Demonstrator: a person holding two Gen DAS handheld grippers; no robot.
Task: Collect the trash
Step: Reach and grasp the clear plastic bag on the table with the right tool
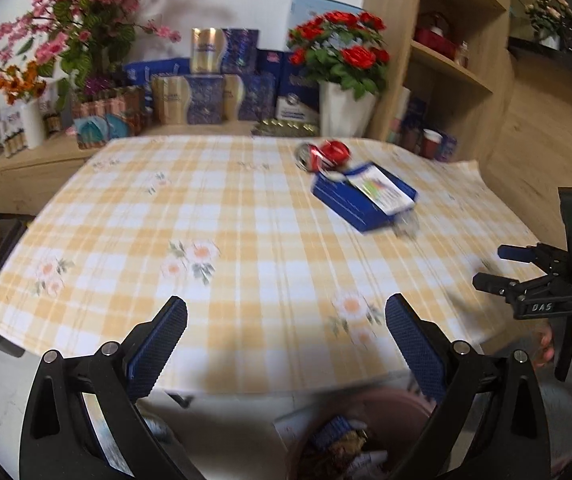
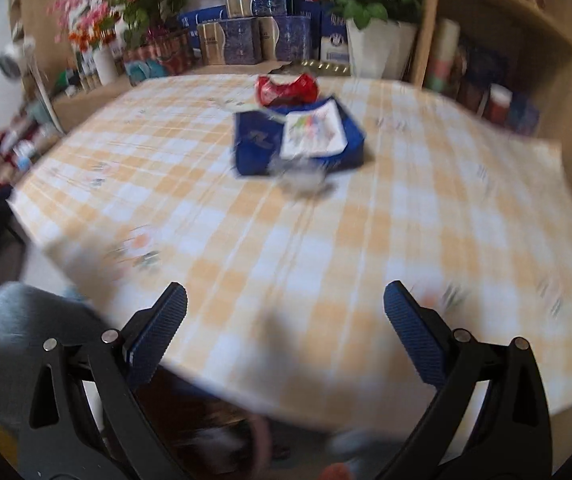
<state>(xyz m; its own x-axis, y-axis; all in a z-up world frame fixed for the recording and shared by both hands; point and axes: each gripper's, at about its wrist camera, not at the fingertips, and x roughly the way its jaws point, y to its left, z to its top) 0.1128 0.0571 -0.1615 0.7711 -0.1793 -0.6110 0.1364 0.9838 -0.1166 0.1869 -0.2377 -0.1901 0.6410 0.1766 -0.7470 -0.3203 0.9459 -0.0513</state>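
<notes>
Your left gripper (image 1: 286, 344) and right gripper (image 2: 285, 340) both sit spread wide, empty, at the table's near edge. Blue box (image 2: 298, 140) lies well ahead of each, crushed red can (image 2: 286, 90) touching its far side. Bin (image 1: 366, 440) sits below your left gripper.

This looks like a lived-in home, probably a dining or living corner. A desk (image 1: 246, 220) fills the middle of the frame under a yellow-and-white checked cloth printed with flowers. Behind it, along the top of the frame, a low wooden sideboard (image 1: 26, 168) carries pink blossom branches (image 1: 78, 20) at upper left, a white vase of red roses (image 1: 340, 64) at upper centre, and stacked blue and gold gift boxes (image 1: 210, 84) between them. At upper right stand open wooden shelves (image 1: 466, 40) with household bits. At the bottom edge sits a bin (image 1: 350, 440) holding rubbish.
</notes>
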